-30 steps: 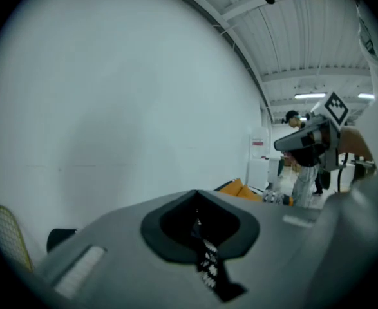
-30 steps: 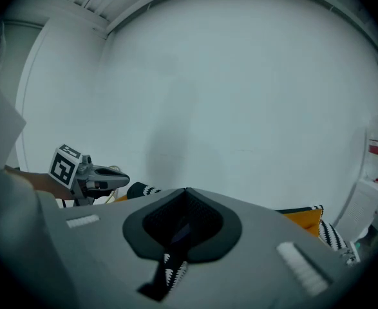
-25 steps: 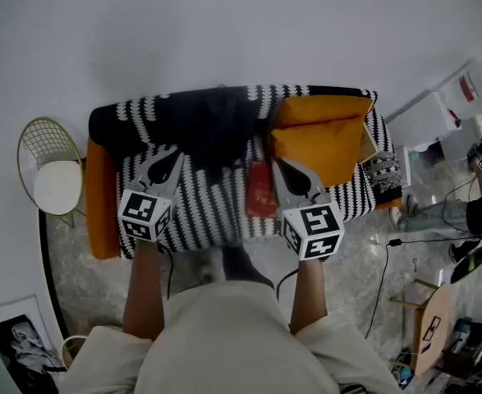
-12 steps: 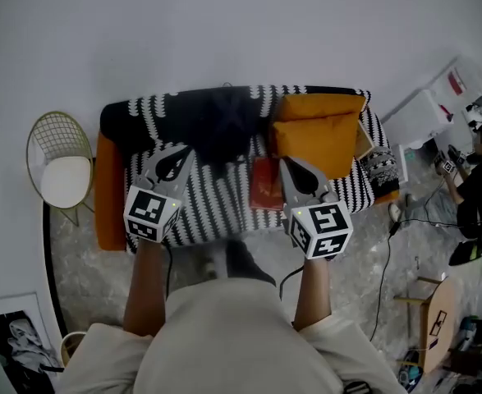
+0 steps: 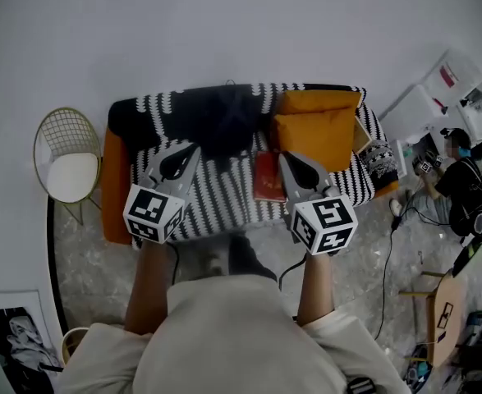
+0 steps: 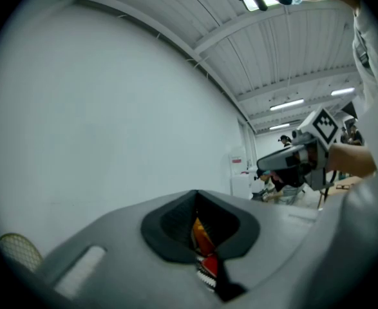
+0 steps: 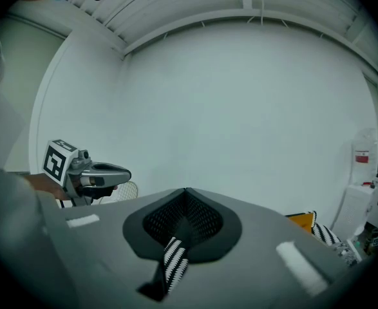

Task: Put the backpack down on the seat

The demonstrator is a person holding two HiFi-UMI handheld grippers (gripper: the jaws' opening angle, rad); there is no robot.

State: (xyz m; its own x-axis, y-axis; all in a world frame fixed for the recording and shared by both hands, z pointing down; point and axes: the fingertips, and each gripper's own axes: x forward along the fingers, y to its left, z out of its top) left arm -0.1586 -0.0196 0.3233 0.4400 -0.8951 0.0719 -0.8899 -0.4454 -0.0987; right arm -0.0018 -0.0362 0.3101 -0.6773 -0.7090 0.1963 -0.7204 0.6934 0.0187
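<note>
White wall behind a striped sofa [image 5: 216, 208]. Head view: black backpack [image 5: 224, 120] lies on the seat against the backrest, apart from left gripper [image 5: 193, 147] and right gripper [image 5: 283, 156]. Left gripper view: jaws pressed together, empty. Right gripper view: jaws together, empty.

The sofa [image 5: 224, 195] looks smaller, and a seated person [image 5: 458, 183] has appeared at right.

Operator wearing beige short-sleeve top [image 5: 224, 335].
Grey L gripper [image 5: 193, 148] & R gripper [image 5: 283, 159] carrying b/w marker cubes [image 5: 152, 213], blk cables [image 5: 286, 275] trailing behind.
</note>
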